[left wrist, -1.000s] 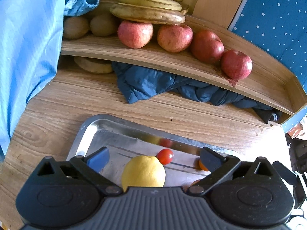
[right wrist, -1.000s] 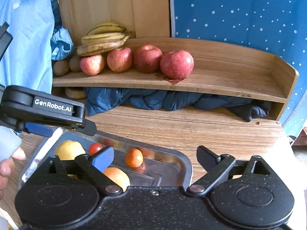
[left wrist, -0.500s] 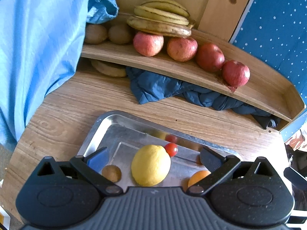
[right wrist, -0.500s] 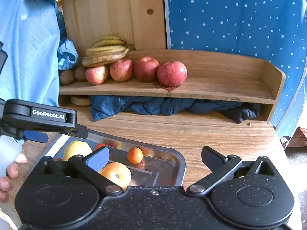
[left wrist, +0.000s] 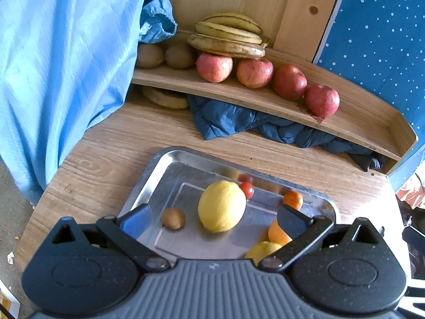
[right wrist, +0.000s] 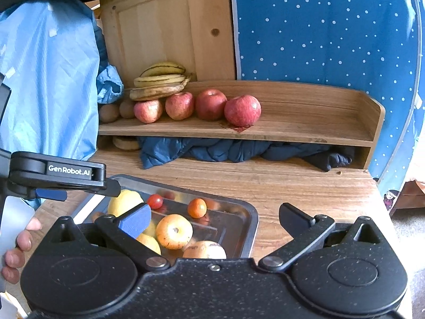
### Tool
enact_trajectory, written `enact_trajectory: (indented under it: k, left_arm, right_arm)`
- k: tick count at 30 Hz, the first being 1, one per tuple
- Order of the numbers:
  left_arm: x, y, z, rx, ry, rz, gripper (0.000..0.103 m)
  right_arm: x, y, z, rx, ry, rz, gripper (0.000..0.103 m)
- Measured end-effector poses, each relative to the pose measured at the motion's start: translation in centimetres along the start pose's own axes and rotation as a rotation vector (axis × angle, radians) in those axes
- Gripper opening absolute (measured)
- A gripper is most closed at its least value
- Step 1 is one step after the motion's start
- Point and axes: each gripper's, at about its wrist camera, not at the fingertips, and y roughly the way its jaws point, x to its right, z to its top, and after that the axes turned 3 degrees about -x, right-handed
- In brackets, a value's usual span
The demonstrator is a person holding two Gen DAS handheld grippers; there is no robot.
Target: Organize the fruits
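The left gripper (left wrist: 212, 218) hangs over the near part of the metal tray (left wrist: 159, 164), its fingers (left wrist: 135, 222) spread wide and pinching nothing. Between them on the tray floor lies a lemon (left wrist: 221, 206), with a small kiwi (left wrist: 173, 218) just beside it at 9 o'clock and a cherry tomato (left wrist: 247, 189) touching it at 1 o'clock. A small orange fruit (left wrist: 293, 200) sits near the tray's far right corner, and an orange (left wrist: 277, 232) and another yellow fruit (left wrist: 261, 250) lie at 5 o'clock, partly hidden by the right-hand finger.

The right gripper (right wrist: 215, 220) also has its fingers (right wrist: 136, 222) fully spread and empty, above the tray's right edge. A person's hand (right wrist: 18, 244) shows at 8 o'clock in that view.

The tray rests on the wooden table (left wrist: 106, 143). Beyond it, at 12 o'clock, a wooden shelf (right wrist: 305, 122) carries four red apples (right wrist: 242, 110) in a row, bananas (right wrist: 159, 83) stacked at their left end, and kiwis (right wrist: 109, 111) furthest left. A dark blue cloth (right wrist: 212, 151) is bunched under the shelf.
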Motion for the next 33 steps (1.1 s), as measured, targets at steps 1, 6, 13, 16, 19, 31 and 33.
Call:
enact_trajectory:
  k: [1,6,13,16,19,31,33]
  left_arm:
    - [-0.1,-0.2,-0.2,0.001,0.000,0.001,0.102]
    - [-0.8,-1.2,-0.9,0.012,0.003,-0.003,0.102]
    - [-2.3,-2.0,-1.3,0.055,-0.003,0.019,0.102]
    - [-3.0,-2.0,-1.4,0.056,-0.005,0.019,0.102]
    - [-3.5,-2.0,-1.5,0.059,0.008,0.012,0.102]
    - [-7.2,-2.7,-1.4,0.096,0.117,-0.049,0.102]
    - [-7.7,-2.8,-1.5,0.105,0.141,-0.069,0.102]
  right_arm:
    - [0.0,-0.2,-0.1,0.002,0.003,0.000,0.102]
    - [-0.2,-1.1,-0.7,0.004,0.016,0.007,0.102]
    - [-1.0,-1.3,-0.8,0.016,0.027,0.013,0.102]
    - [-1.3,-1.4,-0.9,0.016,0.032,0.013,0.102]
    - [-1.5,-1.4,-0.8,0.016,0.035,0.011,0.102]
    - [-4.4,-1.9,-1.2,0.013,0.102,-0.045,0.102]
    - [-5.2,-2.2,-1.2,0.020,0.106,-0.057,0.102]
